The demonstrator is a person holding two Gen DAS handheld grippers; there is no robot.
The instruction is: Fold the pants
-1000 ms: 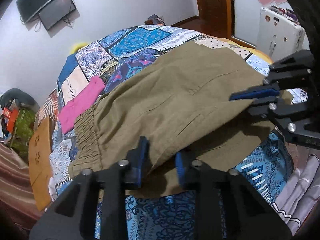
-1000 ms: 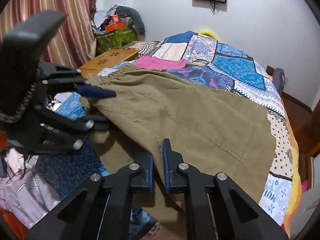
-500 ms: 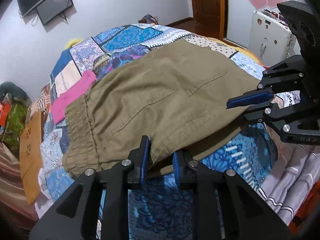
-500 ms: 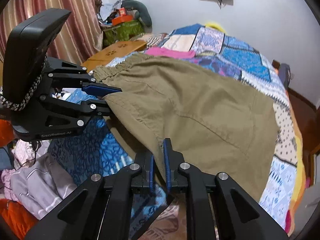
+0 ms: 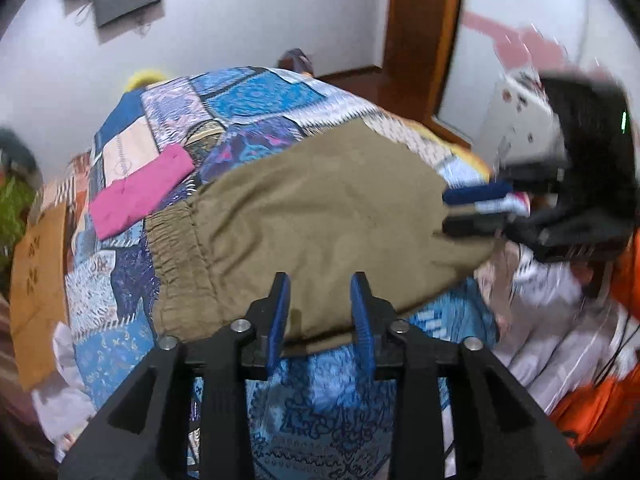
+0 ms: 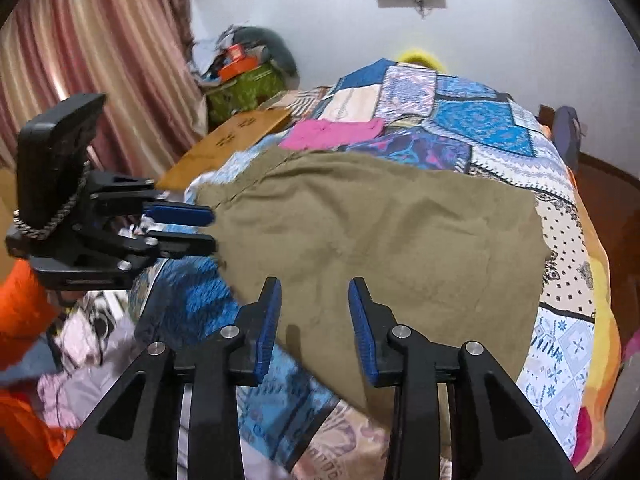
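both tongs (image 5: 320, 308) (image 6: 314, 318) have just opened, gripping nothing. the folded pants (image 6: 380, 240) overhang the bed (image 6: 560, 340) edge, i think. they could slide off.

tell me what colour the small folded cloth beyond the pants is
Bright pink; the folded cloth lies on the patchwork bedspread, clearest in the left wrist view.

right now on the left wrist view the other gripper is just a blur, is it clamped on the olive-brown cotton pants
observer: no, the right gripper has just been opening; its blue pads stand apart, with the folded olive-brown cotton pants lying loose below the gap.
operator: and mine from the side
observer: the left gripper has just been opening too; its tips sit at the pants' edge, no cloth pinched.
operator: what's behind it
observer: a striped pink curtain.
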